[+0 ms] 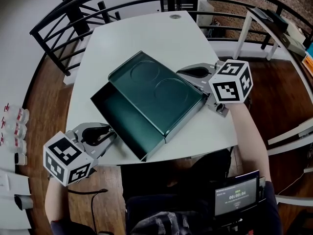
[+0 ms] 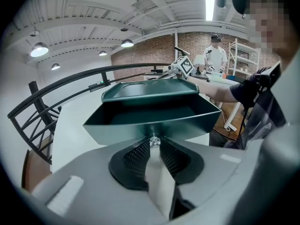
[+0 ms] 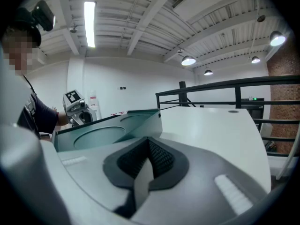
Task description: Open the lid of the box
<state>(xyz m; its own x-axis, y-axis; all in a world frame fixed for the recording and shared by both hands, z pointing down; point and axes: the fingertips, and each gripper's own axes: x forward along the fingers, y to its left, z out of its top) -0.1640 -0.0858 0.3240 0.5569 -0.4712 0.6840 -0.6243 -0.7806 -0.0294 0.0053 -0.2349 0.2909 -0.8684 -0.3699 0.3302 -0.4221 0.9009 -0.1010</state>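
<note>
A dark green rectangular metal box (image 1: 108, 103) lies at an angle in the middle of a white desk (image 1: 142, 33). Its flat green metal lid (image 1: 156, 89), stamped with two shallow round rings, rests on top but is offset toward the far right, so it covers most of the box while the near-left part of the interior is open to view.

The left gripper (image 1: 111, 135) is at the near-left edge of the desk, pointing at the box's near-left wall. In the left gripper view the left gripper (image 2: 153, 143) has its jaws closed together with nothing between them, and their tips sit right against the outer face of the box (image 2: 150, 125), low on that wall. Beyond it, the lid (image 2: 150, 90) shows above the open interior.

The right gripper (image 1: 191, 72) lies on the far-right side, stretched along the lid's right-hand edge. In the right gripper view the right gripper (image 3: 150, 142) also has its jaws pressed together and empty. The lid (image 3: 101, 135) shows just to the left of the tips, its corner raised above the desk (image 3: 211, 125). Whether the tips actually touch the lid cannot be made out.

A black metal railing (image 1: 73, 18) curves around the far side of the desk
</note>
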